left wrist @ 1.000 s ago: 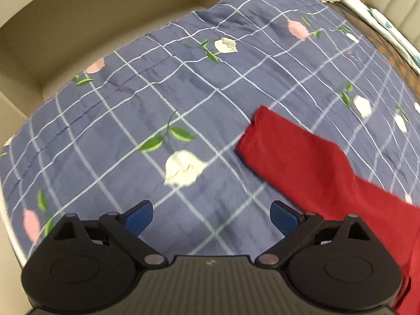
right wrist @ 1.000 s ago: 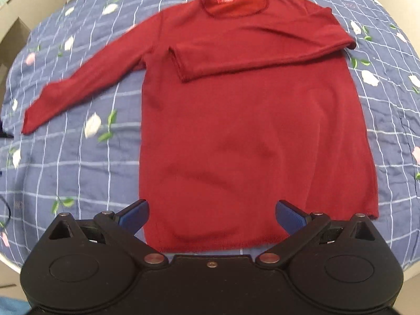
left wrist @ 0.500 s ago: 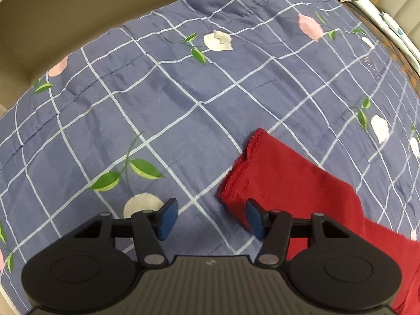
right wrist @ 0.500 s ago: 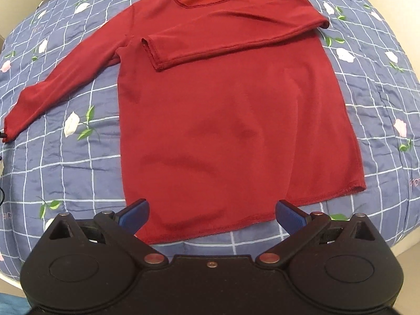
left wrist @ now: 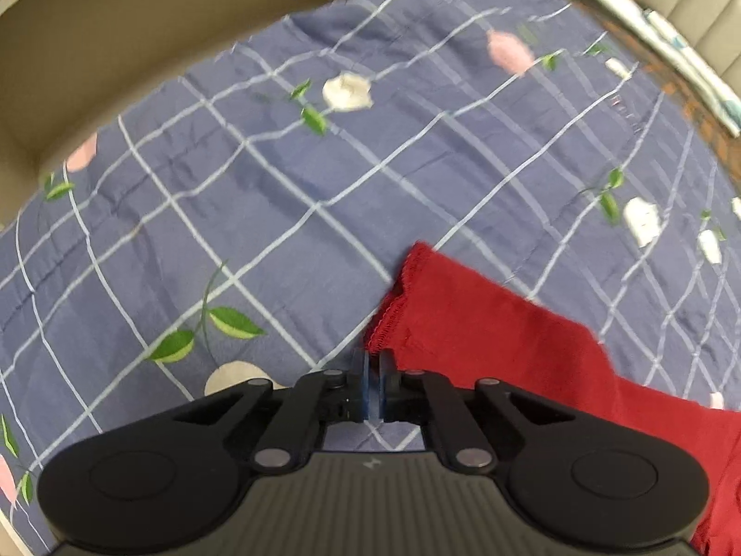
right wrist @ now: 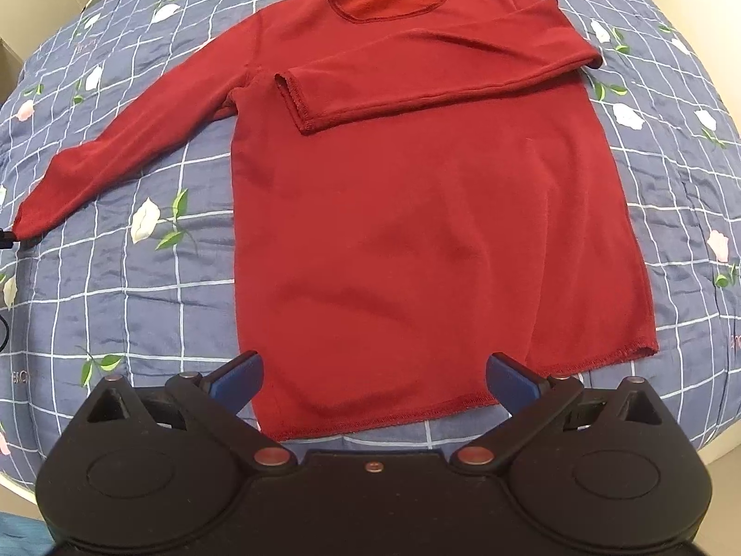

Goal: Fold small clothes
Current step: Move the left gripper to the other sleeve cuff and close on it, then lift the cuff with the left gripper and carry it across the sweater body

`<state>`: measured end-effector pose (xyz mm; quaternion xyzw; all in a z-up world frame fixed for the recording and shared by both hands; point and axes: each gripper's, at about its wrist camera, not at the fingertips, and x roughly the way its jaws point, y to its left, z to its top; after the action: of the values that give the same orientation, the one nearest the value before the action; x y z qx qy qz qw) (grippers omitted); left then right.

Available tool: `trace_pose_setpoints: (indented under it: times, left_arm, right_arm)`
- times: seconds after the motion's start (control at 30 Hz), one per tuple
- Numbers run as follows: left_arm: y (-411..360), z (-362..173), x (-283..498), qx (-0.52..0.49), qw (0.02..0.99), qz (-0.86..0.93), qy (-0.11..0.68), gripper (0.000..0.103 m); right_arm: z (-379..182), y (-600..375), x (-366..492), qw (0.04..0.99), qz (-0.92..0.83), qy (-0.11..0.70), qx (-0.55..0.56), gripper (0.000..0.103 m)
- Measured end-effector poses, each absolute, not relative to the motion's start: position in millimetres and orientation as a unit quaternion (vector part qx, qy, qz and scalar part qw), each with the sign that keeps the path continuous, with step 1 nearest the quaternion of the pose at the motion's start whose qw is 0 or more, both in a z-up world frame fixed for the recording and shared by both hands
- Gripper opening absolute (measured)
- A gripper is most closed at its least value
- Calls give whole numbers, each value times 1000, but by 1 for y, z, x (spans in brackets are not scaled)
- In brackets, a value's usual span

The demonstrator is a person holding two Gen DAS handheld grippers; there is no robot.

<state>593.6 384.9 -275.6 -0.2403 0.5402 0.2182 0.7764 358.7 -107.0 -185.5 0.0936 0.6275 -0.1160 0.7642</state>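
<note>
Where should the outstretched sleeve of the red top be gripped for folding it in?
At the cuff, from its open outer end: the sleeve lies flat and straight on the quilt, so only that hemmed edge offers purchase. The left gripper looks pinched on the cuff corner there.

1. The blue checked floral quilt (right wrist: 139, 287) lies bare and flat on both sides of the red sweater (right wrist: 417, 241) — open room for a gripper along its left and right edges.
2. The right gripper (right wrist: 373, 377) hovers spread wide over the hem, nothing between its fingers but flat cloth.
3. One sleeve (right wrist: 430, 78) lies folded across the chest; the other sleeve (right wrist: 120, 139) stretches out over the quilt, crossing the left-hand space.
4. Past the cuff (left wrist: 403, 306), pinched by the left gripper (left wrist: 370, 382), open quilt runs to a beige wall (left wrist: 139, 46) — a limit there.
</note>
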Motion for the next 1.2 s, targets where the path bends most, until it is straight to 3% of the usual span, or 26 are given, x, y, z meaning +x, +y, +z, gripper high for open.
trace_pose_setpoints:
  times: [0.67, 0.93, 1.2]
  left_arm:
    - [310, -171, 554, -123, 863, 197, 448, 2]
    - [213, -103, 555, -51, 917, 117, 377, 2]
    - [76, -67, 549, 26, 942, 5, 336, 2]
  right_arm:
    - [-183, -151, 329, 779, -123, 595, 154, 102]
    - [-180, -200, 321, 786, -116, 583, 171, 102]
    - [-177, -267, 313, 791, -118, 573, 180, 102]
